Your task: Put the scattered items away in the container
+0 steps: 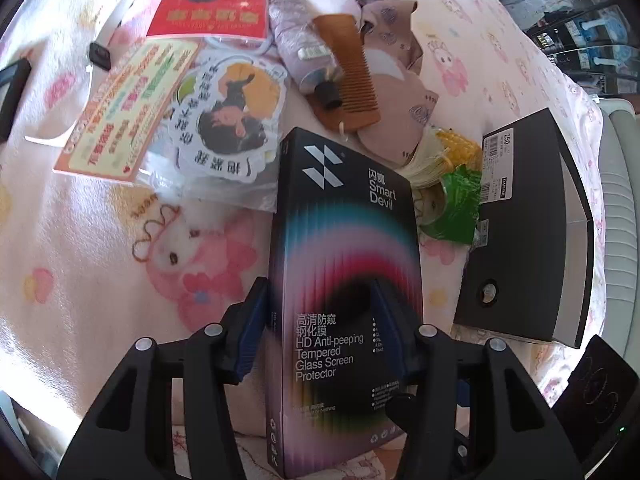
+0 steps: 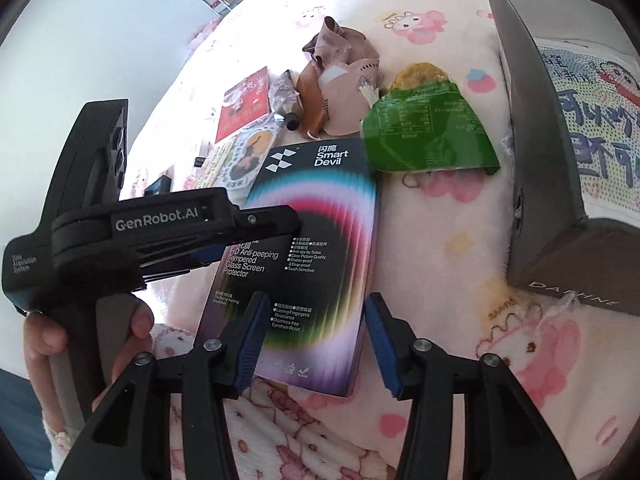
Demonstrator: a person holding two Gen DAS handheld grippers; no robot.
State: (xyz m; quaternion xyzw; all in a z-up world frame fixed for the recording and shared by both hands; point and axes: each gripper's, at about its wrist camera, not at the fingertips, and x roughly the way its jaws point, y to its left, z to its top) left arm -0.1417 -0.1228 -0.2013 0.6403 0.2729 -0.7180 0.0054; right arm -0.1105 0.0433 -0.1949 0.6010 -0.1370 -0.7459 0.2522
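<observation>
1. Here, left gripper point(image 1: 320, 320) clamped on the box point(image 1: 344, 264), blue pads point(image 1: 256, 320) pressing its two faces near the lower half.
2. Box a black "Smart Devil" screen-protector pack with a rainbow arc, held on edge over the pink blanket point(image 1: 100, 260); whether its lower end touches the blanket cannot be told.
3. Right gripper point(image 2: 316, 340) spread wide, pads point(image 2: 380, 340) straddling the near end of the box point(image 2: 312, 248), apart from both sides.
4. Left gripper point(image 2: 248, 240) seen from the side in the right wrist view, reaching onto the box from its left, gripped by a hand point(image 2: 80, 336).
5. Right of the box: grey container point(image 1: 532, 240), open, a printed cloth point(image 2: 596, 128) inside.
6. Between box and container: green packet point(image 1: 456, 208), yellow beads point(image 1: 460, 148) just behind it.
7. Beyond the box's far end: comb point(image 1: 352, 80), tube point(image 1: 300, 52), crumpled mask point(image 1: 396, 40).
8. Left of the box's far end: sticker point(image 1: 228, 120), flyer point(image 1: 124, 112), red card point(image 1: 216, 0).
</observation>
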